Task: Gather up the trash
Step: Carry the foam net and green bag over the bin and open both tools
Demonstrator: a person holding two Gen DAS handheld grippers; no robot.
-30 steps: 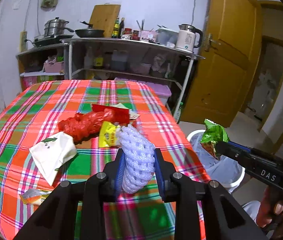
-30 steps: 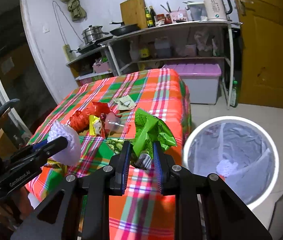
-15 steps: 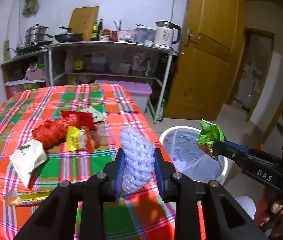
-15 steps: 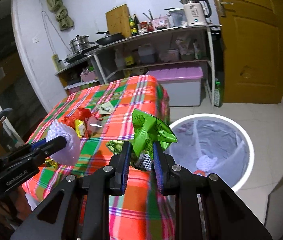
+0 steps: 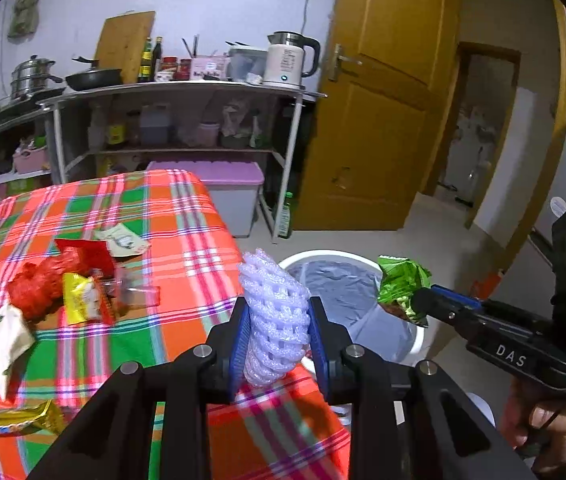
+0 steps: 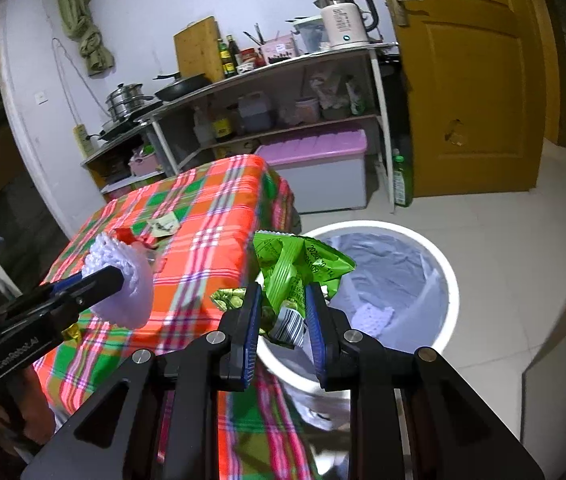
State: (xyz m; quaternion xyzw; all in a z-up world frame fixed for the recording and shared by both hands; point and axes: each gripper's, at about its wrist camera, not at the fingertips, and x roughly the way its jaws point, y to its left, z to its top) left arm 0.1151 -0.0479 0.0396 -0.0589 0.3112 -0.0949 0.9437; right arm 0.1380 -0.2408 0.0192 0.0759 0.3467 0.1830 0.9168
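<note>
Right wrist view puts my right hand-held gripper (image 6: pixel 281 312) nearer the bin (image 6: pixel 441 264): it pinches a green wrapper (image 6: pixel 297 270) that hangs at the near rim, bin ahead and slightly right. My left hand-held gripper (image 5: pixel 275 342) clamps a foam net (image 5: pixel 271 312), upright, above the bench (image 5: pixel 187 216) edge; the bin lies ahead to its right, so I judge right drops first.
</note>
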